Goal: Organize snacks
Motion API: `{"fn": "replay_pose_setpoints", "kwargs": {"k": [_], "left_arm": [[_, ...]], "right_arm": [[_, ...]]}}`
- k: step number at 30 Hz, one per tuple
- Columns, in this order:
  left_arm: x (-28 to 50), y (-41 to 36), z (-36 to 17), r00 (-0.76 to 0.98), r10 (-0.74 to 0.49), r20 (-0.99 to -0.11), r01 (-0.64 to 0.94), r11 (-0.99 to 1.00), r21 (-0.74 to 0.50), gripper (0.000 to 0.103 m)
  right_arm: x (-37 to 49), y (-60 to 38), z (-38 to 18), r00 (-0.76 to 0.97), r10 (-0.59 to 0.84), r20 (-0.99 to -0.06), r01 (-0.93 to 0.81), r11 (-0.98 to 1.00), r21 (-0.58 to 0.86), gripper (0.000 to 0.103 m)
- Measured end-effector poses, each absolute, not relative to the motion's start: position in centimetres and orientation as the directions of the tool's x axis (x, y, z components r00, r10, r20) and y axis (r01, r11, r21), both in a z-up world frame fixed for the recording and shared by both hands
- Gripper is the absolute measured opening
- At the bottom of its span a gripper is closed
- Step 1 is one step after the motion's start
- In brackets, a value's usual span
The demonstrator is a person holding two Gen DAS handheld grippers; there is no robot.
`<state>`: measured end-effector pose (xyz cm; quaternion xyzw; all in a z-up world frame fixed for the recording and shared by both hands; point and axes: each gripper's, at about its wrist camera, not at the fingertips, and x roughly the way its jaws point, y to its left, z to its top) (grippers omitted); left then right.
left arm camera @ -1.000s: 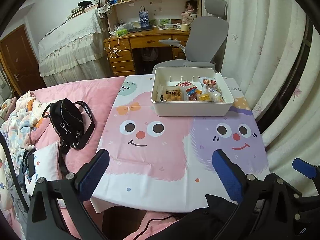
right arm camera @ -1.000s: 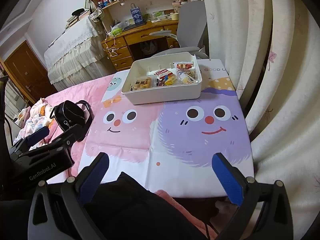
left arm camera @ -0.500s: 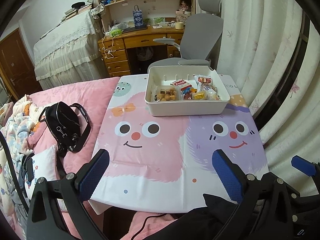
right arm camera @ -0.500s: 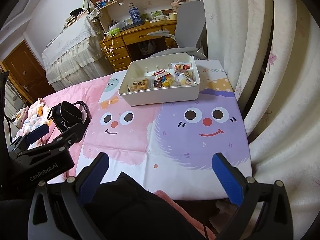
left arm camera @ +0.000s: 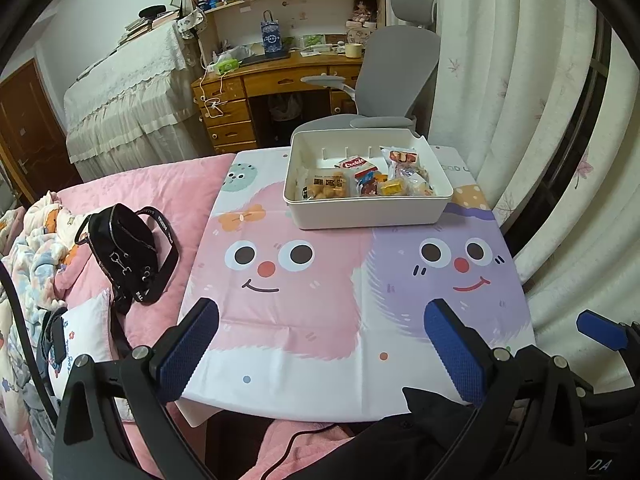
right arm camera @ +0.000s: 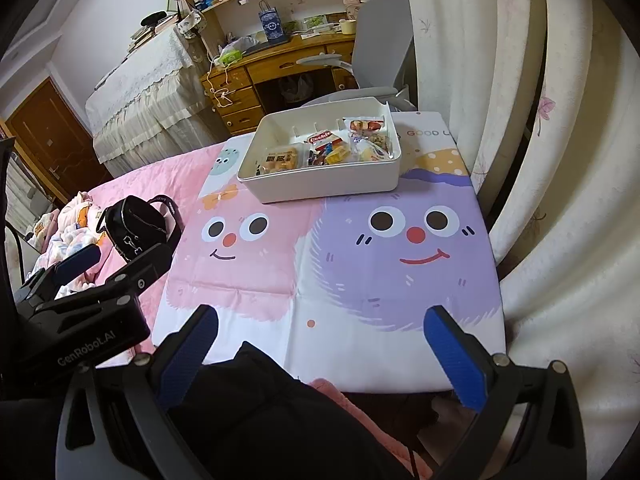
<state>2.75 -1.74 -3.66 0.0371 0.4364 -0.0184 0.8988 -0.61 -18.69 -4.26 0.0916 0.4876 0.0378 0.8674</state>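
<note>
Both our left tongs (left arm camera: 320, 344) and right tongs (right arm camera: 320, 352) gape empty; the snacks (left arm camera: 362, 180) crowd the white bin (left arm camera: 368, 212) at the table's far edge, where a clumsy reach might shove it off.

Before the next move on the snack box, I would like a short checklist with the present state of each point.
1. Left gripper open and holding nothing: ok.
2. Right gripper open and holding nothing: ok.
3. White box stands flat on the table: ok.
4. Snacks all inside the box, none on the cloth: ok.
5. Snacks sorted in the box: not ok, they lie heaped.
6. Black bag off the table, out of the path: ok.
</note>
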Motion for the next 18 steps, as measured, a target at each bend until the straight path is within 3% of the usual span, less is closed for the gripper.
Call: {"fn": "replay_pose_setpoints", "kwargs": {"k": [18], "left_arm": [[2.22,-1.73,-3.94,0.612,0.001,-0.791,0.061,0.997,0.048,0.102]], "right_arm": [[-0.79,-19.25,-4.98,0.515,0.157,-0.843,0.016,0.981,0.192,0.103]]}}
